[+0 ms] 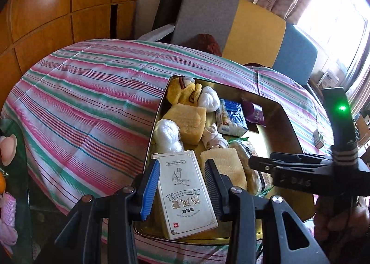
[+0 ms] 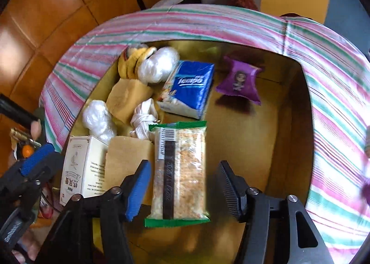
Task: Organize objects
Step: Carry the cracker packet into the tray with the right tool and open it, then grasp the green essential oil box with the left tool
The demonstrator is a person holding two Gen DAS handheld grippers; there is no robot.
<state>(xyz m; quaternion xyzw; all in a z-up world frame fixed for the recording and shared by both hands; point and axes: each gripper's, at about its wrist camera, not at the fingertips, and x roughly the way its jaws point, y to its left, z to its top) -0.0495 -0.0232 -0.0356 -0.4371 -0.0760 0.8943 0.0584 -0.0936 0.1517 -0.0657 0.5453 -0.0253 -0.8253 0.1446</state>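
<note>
white box (image 1: 182,192) between left gripper (image 1: 182,185) jaws | snack bar (image 2: 179,171) between right gripper (image 2: 185,185) jaws

Both the left gripper (image 1: 182,185) and right gripper (image 2: 182,185) hold their fingers spread (neither clamps anything).

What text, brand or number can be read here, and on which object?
"Tempo": blue tissue pack.
White carton: upside-down Chinese title and small print, not readable with certainty.
Snack bar wrapper: barcode and dark strip lettering, too blurred.
Purple packet: cartoon face, lettering too small.
Right gripper body in left view: embossed marks, illegible.
</note>
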